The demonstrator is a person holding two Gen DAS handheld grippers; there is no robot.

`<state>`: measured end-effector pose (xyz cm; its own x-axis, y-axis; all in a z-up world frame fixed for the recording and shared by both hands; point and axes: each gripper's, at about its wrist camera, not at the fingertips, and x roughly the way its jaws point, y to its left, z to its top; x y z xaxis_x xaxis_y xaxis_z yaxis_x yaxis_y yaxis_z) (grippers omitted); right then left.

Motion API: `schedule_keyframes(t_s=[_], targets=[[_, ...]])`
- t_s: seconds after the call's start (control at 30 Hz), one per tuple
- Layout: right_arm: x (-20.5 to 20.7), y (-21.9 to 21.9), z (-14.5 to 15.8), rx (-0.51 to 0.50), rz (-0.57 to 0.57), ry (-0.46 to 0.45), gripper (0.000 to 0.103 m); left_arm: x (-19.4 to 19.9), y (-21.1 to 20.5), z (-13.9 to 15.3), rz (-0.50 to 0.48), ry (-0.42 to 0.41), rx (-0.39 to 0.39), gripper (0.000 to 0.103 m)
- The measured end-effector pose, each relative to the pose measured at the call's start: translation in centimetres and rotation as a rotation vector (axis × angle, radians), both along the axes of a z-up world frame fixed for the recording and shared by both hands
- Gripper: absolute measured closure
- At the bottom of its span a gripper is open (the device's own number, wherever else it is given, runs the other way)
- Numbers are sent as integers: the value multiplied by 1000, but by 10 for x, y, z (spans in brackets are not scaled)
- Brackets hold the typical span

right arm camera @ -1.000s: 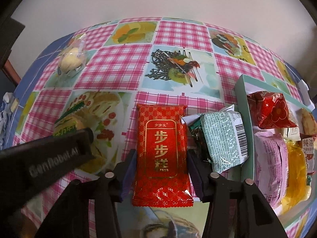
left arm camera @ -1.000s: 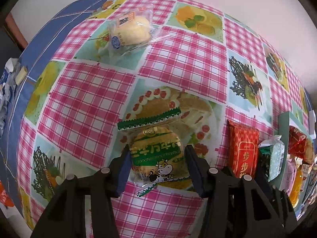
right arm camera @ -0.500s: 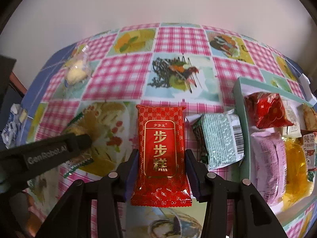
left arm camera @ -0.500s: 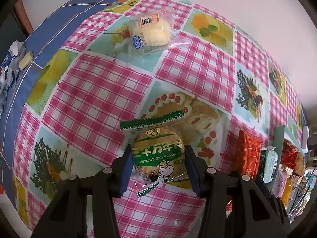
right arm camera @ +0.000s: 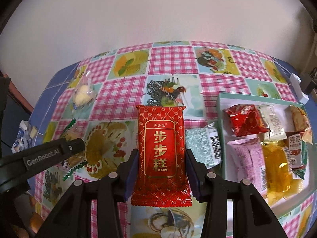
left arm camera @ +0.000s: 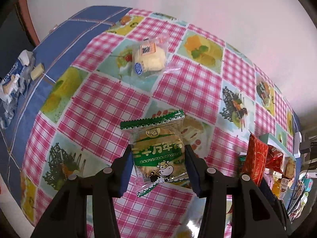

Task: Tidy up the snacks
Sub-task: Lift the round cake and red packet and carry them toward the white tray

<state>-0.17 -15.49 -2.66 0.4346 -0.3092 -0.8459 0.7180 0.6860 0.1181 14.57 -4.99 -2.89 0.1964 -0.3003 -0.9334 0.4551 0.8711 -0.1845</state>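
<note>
My left gripper (left arm camera: 157, 158) is shut on a green-and-clear biscuit packet (left arm camera: 158, 150) with a cow on it and holds it above the checked tablecloth. My right gripper (right arm camera: 161, 162) is shut on a red packet (right arm camera: 160, 154) with gold characters, also lifted off the table. The red packet shows at the right of the left wrist view (left arm camera: 255, 158). The left gripper's arm (right arm camera: 49, 156) crosses the left of the right wrist view. A teal-rimmed tray (right arm camera: 220, 123) on the right holds several snack packets.
A clear packet with a yellow cake (left arm camera: 148, 59) lies at the far left of the table; it also shows in the right wrist view (right arm camera: 83, 95). A pale green packet (right arm camera: 204, 144) leans against the tray's left wall. Blue-white wrappers (left arm camera: 13, 79) lie on the blue cloth edge.
Both grippers have risen with their packets; the table looks farther away and more of the wall shows. The packets stay gripped.
</note>
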Motion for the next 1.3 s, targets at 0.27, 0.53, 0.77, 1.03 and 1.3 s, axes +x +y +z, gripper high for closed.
schedule_keyframes(t_s=[0.27,0.53,0.77,1.03,1.3], targets=[[-21,-8,21,-13,-43,-38,55,-27,-18,29,-52,-64,-35,52],[-61,-35,43,-20,-152,-85,55,-55,-38,49,-128,-76,-100,52],[-106,-59,62,-31,-271,-136,55,-87,-59,63,-226,-78,-139,52],[-158,-82,74,-42,-394,-183,55,-133,-88,71,-356,-79,-166,52],[-206,-104,77,-26,-511,-211,55,-176,-116,71,-463,-76,-171,52]])
